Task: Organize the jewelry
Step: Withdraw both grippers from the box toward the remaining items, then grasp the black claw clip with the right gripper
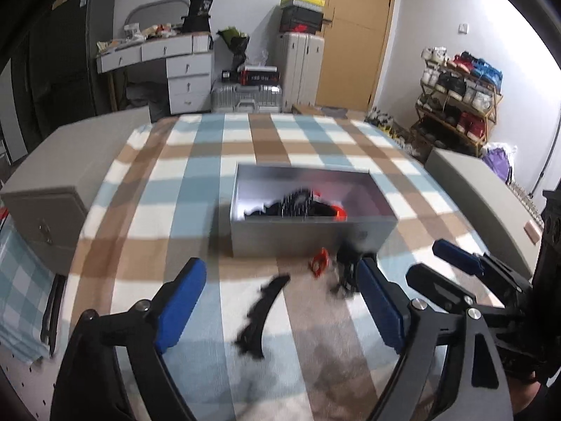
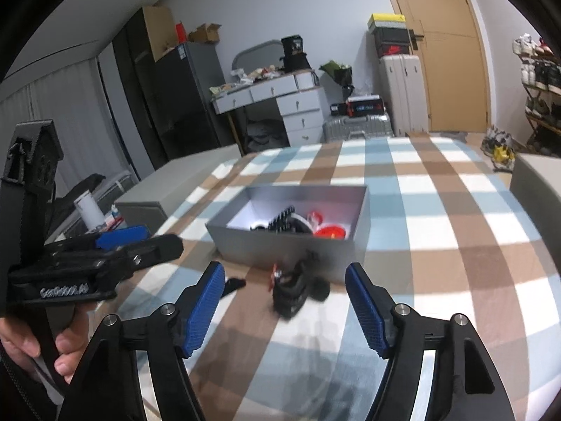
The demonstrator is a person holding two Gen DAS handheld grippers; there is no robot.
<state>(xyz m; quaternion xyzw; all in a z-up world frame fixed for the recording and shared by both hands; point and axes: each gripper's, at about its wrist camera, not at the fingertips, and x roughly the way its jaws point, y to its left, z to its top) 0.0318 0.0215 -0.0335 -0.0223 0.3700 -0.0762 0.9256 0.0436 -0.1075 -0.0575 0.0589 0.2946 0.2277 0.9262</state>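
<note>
Grey box (image 1: 308, 238) holds black and red hair clips (image 2: 298, 226); both claws (image 1: 280, 301) (image 2: 285, 305) gape apart, empty.

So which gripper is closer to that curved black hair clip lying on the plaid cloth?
Left. The curved black hair clip lies between the open left gripper fingers; the right gripper, also open, sits further right, over a black clip bundle.

Soft checked cloth (image 1: 196, 217) — matt, matt grey box (image 1: 308, 238), ribbed blue gripper pads (image 2: 368, 312) — plastic-looking
</note>
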